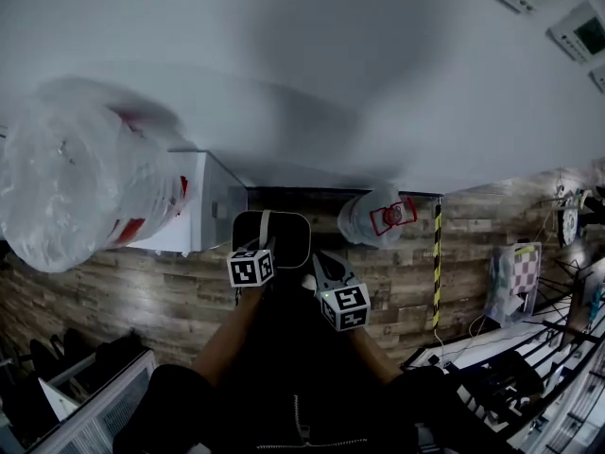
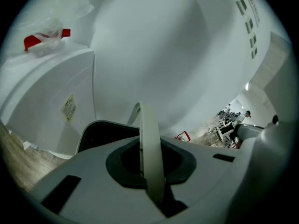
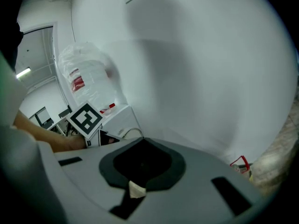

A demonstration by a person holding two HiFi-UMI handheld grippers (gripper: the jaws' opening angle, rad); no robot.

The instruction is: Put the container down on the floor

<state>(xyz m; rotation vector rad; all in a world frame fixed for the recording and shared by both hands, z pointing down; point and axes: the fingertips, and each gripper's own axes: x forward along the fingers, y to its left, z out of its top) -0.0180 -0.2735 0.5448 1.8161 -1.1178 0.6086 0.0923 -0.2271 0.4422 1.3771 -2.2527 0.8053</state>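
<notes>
The left tool (image 2: 150, 186) is clamped on the pale handle (image 2: 148, 139) of the dark container (image 1: 284, 236). The container is at frame centre over the wood floor (image 1: 123, 291), by the wall's foot and just right of a white box (image 1: 213, 206). I cannot tell whether it touches the floor. The right tool (image 3: 133, 189) is closed on nothing, just right of the container.

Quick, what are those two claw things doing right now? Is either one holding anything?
Left gripper: closed on the pale handle of the black container.
Right gripper: looks closed, holding nothing.
</notes>
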